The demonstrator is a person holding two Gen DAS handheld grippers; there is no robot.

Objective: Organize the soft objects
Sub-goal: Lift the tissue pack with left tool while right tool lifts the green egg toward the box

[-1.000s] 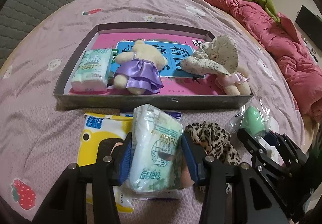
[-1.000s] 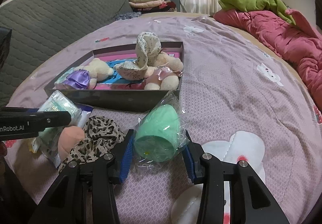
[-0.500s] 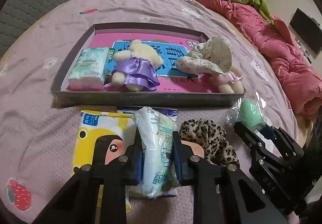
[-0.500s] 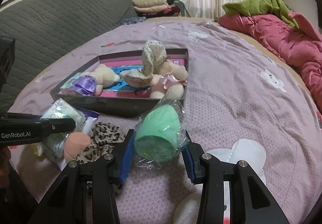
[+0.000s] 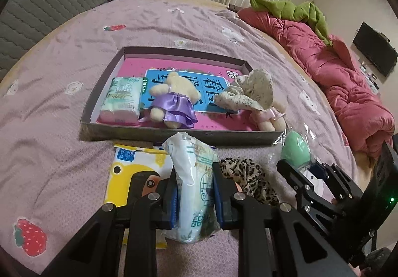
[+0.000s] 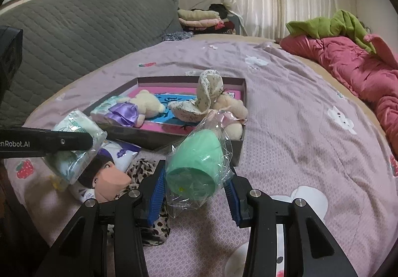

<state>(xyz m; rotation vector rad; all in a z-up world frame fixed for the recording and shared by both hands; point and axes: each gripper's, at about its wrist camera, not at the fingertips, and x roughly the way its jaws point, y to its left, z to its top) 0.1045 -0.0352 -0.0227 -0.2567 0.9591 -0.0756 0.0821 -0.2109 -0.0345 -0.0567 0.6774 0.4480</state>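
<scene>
Pinching crinkly tissue pack [image 5: 195, 185], left claw [image 5: 194, 196]; right claw [image 6: 195, 192] grips smooth wrapped egg-shaped sponge [image 6: 192, 165].

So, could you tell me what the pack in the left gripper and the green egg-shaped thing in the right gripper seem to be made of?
The tissue pack: soft paper in thin glossy plastic film, judging by its sheen, its wrinkles and its waist pinched in by the left gripper. The green egg: matte, smooth, probably foam or sponge, in a crinkly clear cellophane bag, held by the right gripper.
</scene>
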